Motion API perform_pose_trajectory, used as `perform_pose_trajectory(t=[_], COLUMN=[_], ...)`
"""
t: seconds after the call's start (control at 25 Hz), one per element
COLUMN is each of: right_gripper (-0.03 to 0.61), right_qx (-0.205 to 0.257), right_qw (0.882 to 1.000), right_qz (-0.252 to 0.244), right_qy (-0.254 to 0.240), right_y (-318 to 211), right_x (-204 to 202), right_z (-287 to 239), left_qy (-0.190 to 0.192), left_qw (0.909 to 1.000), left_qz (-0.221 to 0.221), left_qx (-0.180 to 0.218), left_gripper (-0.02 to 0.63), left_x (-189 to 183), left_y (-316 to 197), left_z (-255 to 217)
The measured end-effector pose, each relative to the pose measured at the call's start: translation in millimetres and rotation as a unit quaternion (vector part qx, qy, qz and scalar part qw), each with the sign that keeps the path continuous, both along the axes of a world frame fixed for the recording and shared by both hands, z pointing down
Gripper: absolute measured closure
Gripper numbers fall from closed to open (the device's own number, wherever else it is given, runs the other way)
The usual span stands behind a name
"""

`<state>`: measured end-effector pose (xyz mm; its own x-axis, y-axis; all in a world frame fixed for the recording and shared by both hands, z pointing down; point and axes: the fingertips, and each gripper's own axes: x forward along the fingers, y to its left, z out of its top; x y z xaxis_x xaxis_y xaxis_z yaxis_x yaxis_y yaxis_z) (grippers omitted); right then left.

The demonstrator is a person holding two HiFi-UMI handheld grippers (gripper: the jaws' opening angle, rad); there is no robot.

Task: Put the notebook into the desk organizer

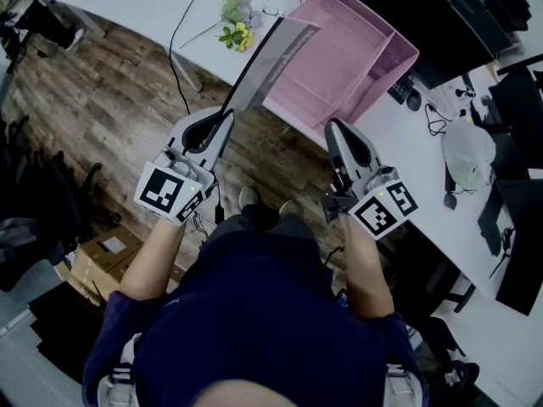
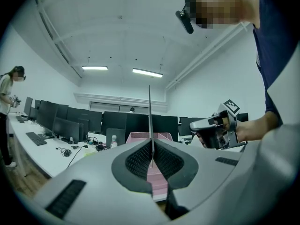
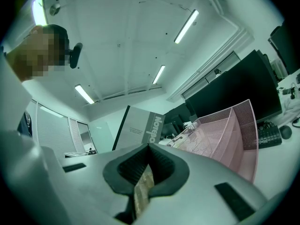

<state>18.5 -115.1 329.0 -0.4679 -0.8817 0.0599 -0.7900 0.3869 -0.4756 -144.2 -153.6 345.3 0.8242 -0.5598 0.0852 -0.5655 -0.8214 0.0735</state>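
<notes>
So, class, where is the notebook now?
Head view, upper middle: the notebook is held on edge in the left gripper, just left of the pink desk organizer.

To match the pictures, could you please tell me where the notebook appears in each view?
Head view: notebook upper centre, slanting up from the left gripper.
Left gripper view: centre, edge-on between the jaws.
Right gripper view: centre left, cover facing.
Shared landmark: pink organizer.
</notes>
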Motion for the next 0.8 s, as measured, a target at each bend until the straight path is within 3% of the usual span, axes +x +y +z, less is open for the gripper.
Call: perform_pose_trajectory(t=[0.8], right_gripper=[0.575], right_qx=[0.008], right_qw=[1.0], right_qz=[-0.02], right_qy=[-0.016], right_y=[-42], right_x=[46], right_z=[-3], left_qy=[-0.028], left_qw=[0.9992], left_qz=[-0.027], left_qx=[0.006], left_gripper=[0.58], left_x=[39], left_y=[-31], left_z=[1])
